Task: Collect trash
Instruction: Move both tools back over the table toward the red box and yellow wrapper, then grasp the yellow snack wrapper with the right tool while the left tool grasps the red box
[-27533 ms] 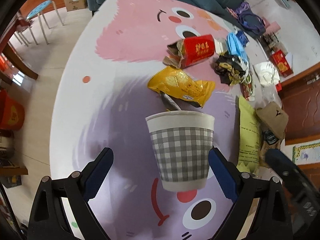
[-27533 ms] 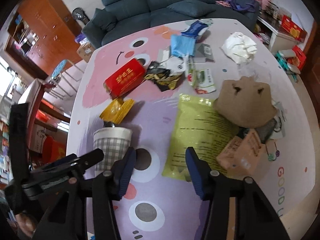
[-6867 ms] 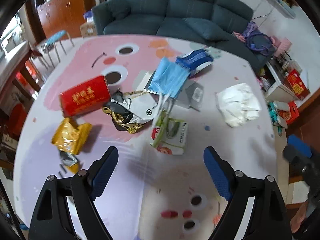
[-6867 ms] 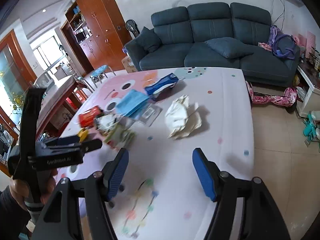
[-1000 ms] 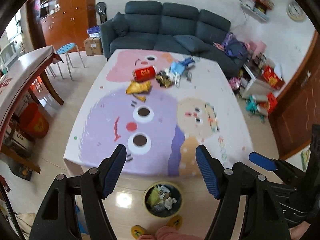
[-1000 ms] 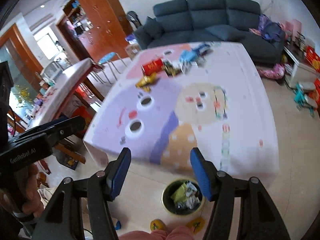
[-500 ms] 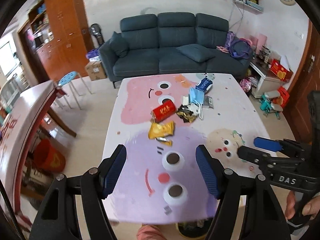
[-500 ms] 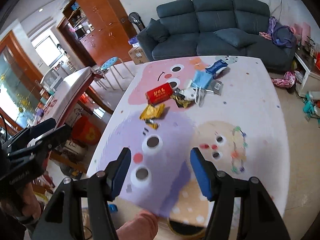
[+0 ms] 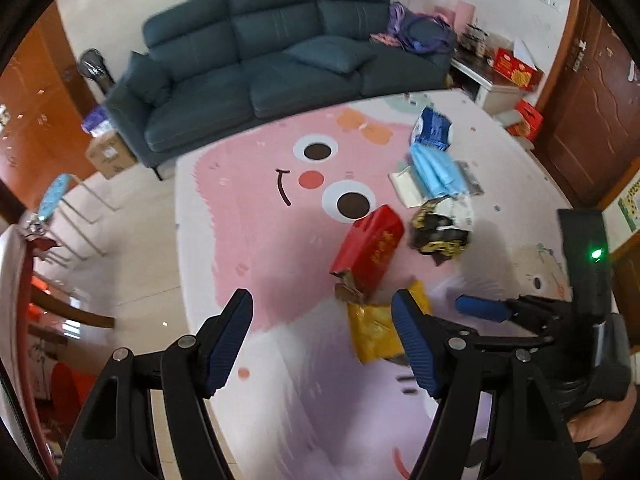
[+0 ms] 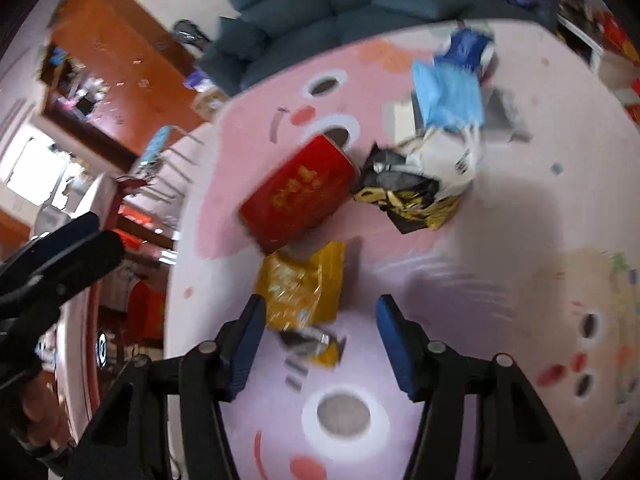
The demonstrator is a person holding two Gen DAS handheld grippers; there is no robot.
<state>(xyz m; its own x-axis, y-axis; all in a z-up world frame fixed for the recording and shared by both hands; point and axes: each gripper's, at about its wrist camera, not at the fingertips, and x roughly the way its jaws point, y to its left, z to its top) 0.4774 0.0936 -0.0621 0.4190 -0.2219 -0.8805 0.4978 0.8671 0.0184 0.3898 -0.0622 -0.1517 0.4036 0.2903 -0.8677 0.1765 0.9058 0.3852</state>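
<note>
Left hand-held gripper [image 9: 322, 314]: black frame with blue pads; jaws apart, nothing between them. It hangs above the pink part of the tabletop, left of the trash.
Right hand-held gripper [image 10: 320, 320]: same build; jaws apart and just been closing in; no pad presses on anything. The lower end of the yellow wrapper shows in the gap between the pads — whether a pad touches it cannot be told through the blur.
Yellow crinkled foil snack wrapper [image 10: 302, 286]: flat on the tabletop, nearest to both hand-held grippers; a small dark scrap [image 10: 312, 340] lies at its near end.
Red rectangular paper packet with gold print [image 9: 370, 246]: just beyond the yellow wrapper, its torn end touching it.
Black-and-gold crumpled foil wrapper [image 9: 438, 234]: just right of the red packet, against a white crumpled bag [image 10: 448, 164].
Light-blue folded face masks [image 9: 438, 170]: farther back, lying over a flat white card [image 9: 406, 188].
Dark-blue plastic pouch [image 9: 434, 128]: farthest item, just beyond the masks.
Tabletop [image 9: 256, 216]: covered by a cartoon-face cloth in pink and lilac.
Background: dark-blue three-seat sofa [image 9: 256, 52] beyond the tabletop's far edge.
</note>
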